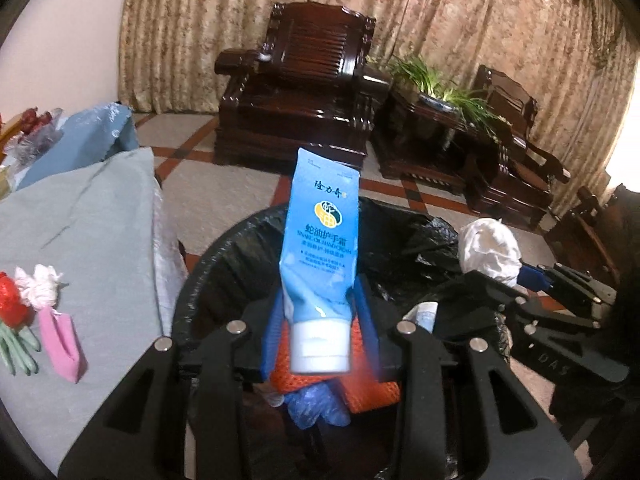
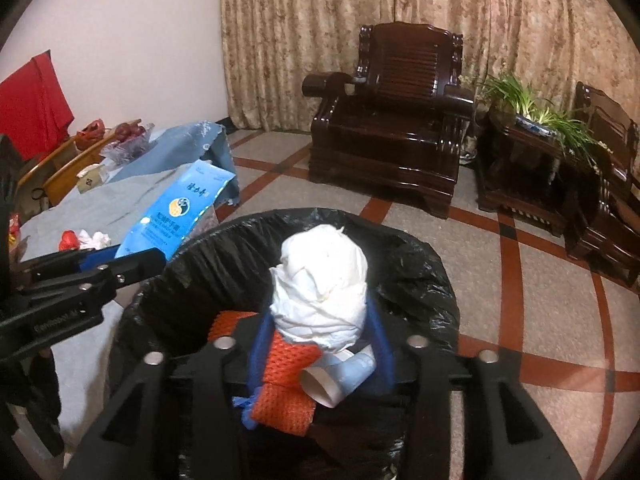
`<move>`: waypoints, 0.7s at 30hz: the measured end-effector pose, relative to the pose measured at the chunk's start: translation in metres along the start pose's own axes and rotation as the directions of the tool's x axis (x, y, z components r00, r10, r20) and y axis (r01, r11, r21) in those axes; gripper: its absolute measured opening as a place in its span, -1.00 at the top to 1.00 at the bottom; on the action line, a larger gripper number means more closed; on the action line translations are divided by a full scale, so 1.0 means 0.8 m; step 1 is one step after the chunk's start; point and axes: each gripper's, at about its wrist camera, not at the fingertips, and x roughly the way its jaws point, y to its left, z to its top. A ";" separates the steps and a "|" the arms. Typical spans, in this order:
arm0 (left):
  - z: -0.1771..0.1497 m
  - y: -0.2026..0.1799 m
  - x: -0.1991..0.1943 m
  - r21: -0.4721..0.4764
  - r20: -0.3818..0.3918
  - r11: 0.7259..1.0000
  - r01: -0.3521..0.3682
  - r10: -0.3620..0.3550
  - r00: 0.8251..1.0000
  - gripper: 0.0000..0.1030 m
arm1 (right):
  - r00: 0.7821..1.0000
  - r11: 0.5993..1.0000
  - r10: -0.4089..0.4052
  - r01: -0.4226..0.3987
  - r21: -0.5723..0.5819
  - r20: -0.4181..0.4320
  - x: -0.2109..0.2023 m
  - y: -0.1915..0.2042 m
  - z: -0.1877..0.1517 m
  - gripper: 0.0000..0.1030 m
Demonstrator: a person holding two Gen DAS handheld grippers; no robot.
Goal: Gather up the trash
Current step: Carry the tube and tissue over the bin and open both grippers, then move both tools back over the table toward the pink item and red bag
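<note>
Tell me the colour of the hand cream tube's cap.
White; the cap shows best in the left wrist view.

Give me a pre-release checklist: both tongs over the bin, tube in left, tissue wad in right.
1. Hand cream tube over the bin opening: ok, it stands cap-down between the left tongs, above the black bin liner.
2. Tissue wad over the opening: ok, it sits between the right tongs inside the liner rim.
3. Left pads still pressing the tube: cannot tell, the blue pads flank it closely.
4. Right pads still pressing the wad: cannot tell.
5. Room in the bin: ok, orange mesh and a paper roll lie well below the rim.
6. Trash left on the table: not ok, a red wrapper and a tissue ball remain.
</note>
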 end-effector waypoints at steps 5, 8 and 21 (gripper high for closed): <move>0.001 0.011 -0.013 -0.005 0.033 1.000 -0.004 0.004 0.999 -0.33 | 1.000 1.000 -0.019 0.019 0.016 0.009 -0.001 -0.007 -0.007 -0.61; 0.002 0.025 -0.024 -0.020 0.050 0.999 -0.025 0.026 0.998 -0.53 | 1.000 1.000 -0.016 0.016 0.022 0.017 -0.004 -0.007 -0.009 -0.81; -0.032 0.107 -0.111 -0.119 0.088 0.967 -0.227 0.238 0.967 -0.82 | 0.995 0.995 0.091 -0.090 -0.032 0.030 -0.013 0.063 -0.002 -0.88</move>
